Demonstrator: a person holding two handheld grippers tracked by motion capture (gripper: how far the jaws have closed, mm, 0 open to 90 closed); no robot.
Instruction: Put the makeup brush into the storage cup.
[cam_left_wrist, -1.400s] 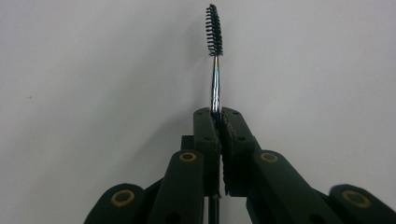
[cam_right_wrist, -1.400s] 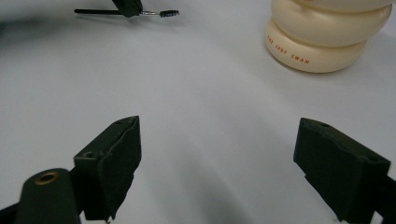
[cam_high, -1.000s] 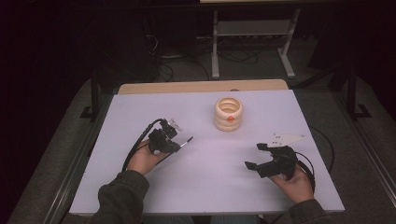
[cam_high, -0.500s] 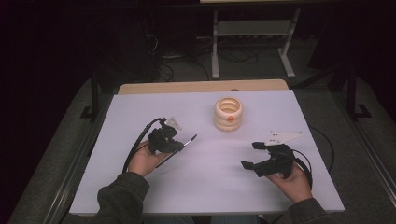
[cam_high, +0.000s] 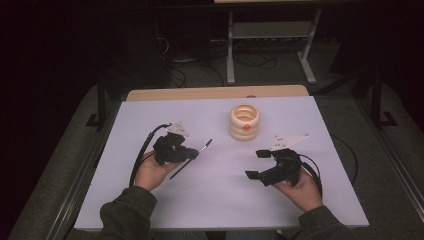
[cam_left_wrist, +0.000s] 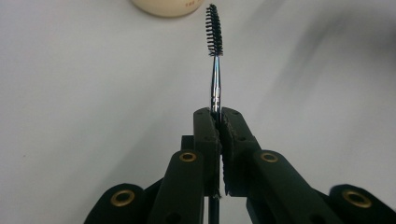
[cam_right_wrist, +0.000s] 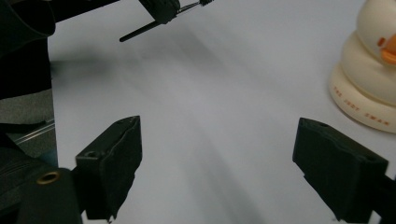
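From the high view, a white table fills the middle of a dark room. Two forearms in dark sleeves enter from six o'clock. The left gripper, at about nine o'clock of the table's centre, is pinching a thin brush, a black wand lying at a slant with its tip pointing toward one o'clock. The right gripper, at about four o'clock, is spread wide and holds nothing. At twelve o'clock stands a cream ringed holder with a small orange mark on its front, well apart from both grippers.

In the left gripper view, the two black jaws are pressed together on the brush's metal neck, below the bristles. The shaft runs up toward twelve o'clock, and the bristled head ends just short of the cream holder's base. The handle continues down past the jaws at six o'clock.

In the right gripper view, the jaws stand far apart at seven and four o'clock, with bare table between them. The holder sits at two o'clock; the orange mark looks like a duck's beak. The other gripper and the brush handle show at eleven o'clock.

The brush is probably very light, stiff along the shaft and soft at the bristles. The smooth shaft may slip or pivot, so a firm hold on the shaft or handle, never the bristles, seems best.
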